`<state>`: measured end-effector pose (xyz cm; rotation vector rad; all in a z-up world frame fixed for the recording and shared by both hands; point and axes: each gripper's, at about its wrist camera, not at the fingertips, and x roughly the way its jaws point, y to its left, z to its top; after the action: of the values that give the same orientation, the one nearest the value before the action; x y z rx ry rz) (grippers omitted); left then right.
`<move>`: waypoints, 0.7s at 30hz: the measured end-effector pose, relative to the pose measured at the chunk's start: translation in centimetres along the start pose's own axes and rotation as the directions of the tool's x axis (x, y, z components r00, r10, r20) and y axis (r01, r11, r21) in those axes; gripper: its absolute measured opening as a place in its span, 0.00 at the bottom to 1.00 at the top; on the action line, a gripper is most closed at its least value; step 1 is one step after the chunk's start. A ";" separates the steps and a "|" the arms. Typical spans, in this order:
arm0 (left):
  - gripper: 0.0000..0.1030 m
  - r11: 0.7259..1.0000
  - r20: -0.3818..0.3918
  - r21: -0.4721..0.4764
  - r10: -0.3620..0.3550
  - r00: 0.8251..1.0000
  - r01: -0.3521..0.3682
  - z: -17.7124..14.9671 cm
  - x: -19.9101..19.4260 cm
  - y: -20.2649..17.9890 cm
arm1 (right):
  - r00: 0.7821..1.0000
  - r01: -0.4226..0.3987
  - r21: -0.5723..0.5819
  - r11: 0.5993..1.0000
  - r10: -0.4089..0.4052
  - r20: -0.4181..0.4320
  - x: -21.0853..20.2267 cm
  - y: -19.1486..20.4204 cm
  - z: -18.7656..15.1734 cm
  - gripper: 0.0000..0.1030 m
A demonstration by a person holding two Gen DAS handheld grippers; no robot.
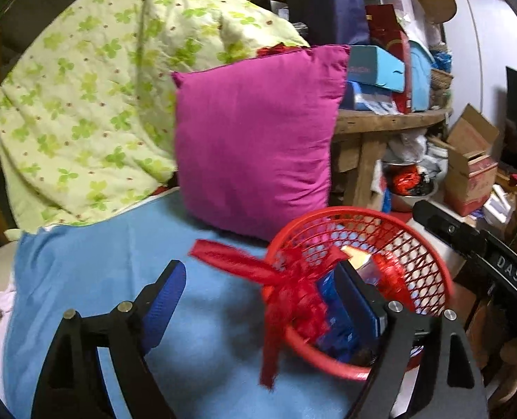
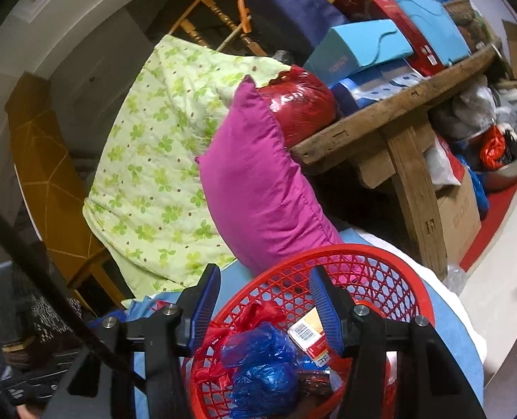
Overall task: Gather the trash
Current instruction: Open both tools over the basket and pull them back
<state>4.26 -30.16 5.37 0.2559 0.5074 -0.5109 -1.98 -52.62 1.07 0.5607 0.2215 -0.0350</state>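
On the blue bedsheet (image 1: 84, 279) beside the magenta cushion (image 1: 255, 139), we are dropping trash into the red mesh basket (image 1: 429, 262). Our left tool (image 1: 265, 289) stands wide open, empty, a red plastic bag (image 1: 286, 293) falling between its fingers. Our right tool (image 2: 265, 300) straddles the basket rim, half-open; grip unclear. Next, find more litter.

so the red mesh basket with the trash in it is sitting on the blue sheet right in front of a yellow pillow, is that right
Not quite: the pillow is magenta, not yellow. The left wrist view shows it clearly, standing just behind the red mesh basket on the blue sheet. The only yellowish thing nearby is the green-flowered quilt farther back. The basket does hold trash, including blue plastic bags.
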 end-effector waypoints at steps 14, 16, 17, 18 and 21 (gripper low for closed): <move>0.87 0.996 0.026 -0.028 0.088 0.996 -0.088 -1.0 -5.2 2.3 | 0.998 0.064 -0.051 0.997 -0.064 0.001 0.1 1.4 -0.9 0.62; 0.87 0.996 0.026 -0.032 0.088 0.996 -0.087 -1.1 -5.8 2.5 | 0.995 0.095 -0.077 0.993 -0.095 0.009 -0.2 1.6 -1.1 0.62; 0.87 0.996 0.027 -0.034 0.087 0.996 -0.086 -1.1 -6.0 2.5 | 0.993 0.119 -0.100 0.988 -0.118 0.016 -0.4 1.8 -1.2 0.62; 0.87 0.996 0.028 -0.036 0.086 0.996 -0.085 -1.2 -6.3 2.6 | 0.990 0.138 -0.123 0.983 -0.136 0.022 -0.7 2.1 -1.3 0.62; 0.87 0.996 0.033 -0.043 0.081 0.996 -0.079 -1.4 -7.2 3.0 | 0.986 0.169 -0.163 0.972 -0.166 0.031 -1.7 2.9 -1.7 0.62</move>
<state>-0.14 -24.21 8.24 0.2265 0.4718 -0.4257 -3.67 -49.26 1.54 0.3755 0.2523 -0.1841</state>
